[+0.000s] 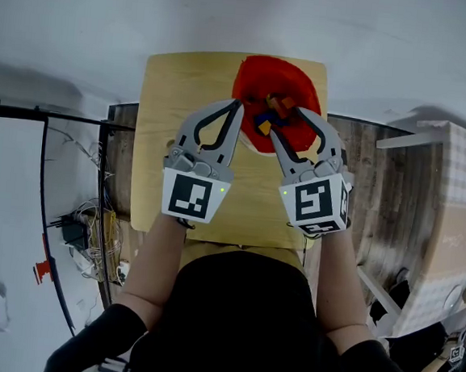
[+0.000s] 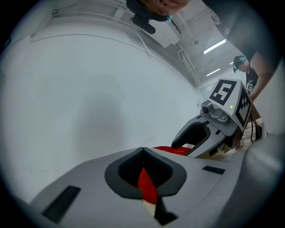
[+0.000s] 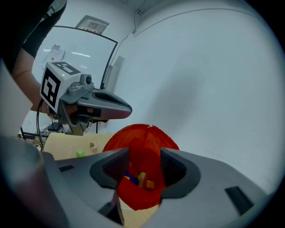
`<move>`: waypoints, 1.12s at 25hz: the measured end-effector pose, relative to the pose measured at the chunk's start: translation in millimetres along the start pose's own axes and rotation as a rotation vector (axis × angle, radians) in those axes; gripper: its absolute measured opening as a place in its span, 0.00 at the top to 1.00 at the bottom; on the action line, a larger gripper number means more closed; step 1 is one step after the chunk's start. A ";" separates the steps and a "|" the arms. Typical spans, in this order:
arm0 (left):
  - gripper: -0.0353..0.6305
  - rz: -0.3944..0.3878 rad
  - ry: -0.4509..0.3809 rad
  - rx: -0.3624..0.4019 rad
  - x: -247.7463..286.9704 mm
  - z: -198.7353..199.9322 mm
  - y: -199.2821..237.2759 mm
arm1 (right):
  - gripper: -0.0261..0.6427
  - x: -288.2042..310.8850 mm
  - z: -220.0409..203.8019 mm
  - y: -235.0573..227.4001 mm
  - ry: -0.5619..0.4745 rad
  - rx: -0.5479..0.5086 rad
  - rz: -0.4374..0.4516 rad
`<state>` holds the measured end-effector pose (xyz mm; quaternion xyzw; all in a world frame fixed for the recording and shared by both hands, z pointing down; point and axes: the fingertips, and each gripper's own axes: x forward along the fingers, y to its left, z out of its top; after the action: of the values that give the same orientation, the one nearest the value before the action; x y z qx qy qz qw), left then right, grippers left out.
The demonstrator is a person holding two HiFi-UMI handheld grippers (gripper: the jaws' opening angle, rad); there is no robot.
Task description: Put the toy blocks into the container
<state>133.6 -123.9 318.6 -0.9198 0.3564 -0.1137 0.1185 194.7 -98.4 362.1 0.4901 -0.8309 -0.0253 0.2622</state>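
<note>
Toy blocks (image 3: 141, 179) lie in the red container (image 3: 149, 138), just beyond your right tongs (image 3: 144, 165) — spread wide, empty; your left tongs (image 2: 143, 150), pinched together, sit beside its rim.

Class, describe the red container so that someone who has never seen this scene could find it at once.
Find the pale wooden table in the middle of the head view. At its far right corner sits the red container, round and open-topped, with small coloured blocks inside. It is the only large red thing on it.
</note>
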 end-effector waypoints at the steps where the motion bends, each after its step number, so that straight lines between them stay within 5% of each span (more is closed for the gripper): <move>1: 0.93 0.000 0.000 0.000 -0.2 0.1 -0.1 | 0.64 -0.4 -0.2 0.4 -0.002 0.004 0.000; 7: 0.93 -0.007 0.004 -0.002 -0.3 -0.5 -0.9 | 0.66 -5.0 -2.8 -8.8 0.001 -0.018 -0.068; 8: 0.93 -0.009 0.006 -0.004 -0.9 -0.8 -1.2 | 0.92 -8.0 -2.2 -10.0 -0.003 -0.010 -0.075; 28: 0.93 0.015 -0.048 -0.016 -42.1 17.4 34.5 | 0.92 -11.2 56.2 10.9 -0.114 0.027 -0.083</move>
<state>86.7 -117.5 286.6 -0.9204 0.3612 -0.0878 0.1208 164.4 -95.6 312.3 0.5254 -0.8237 -0.0528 0.2064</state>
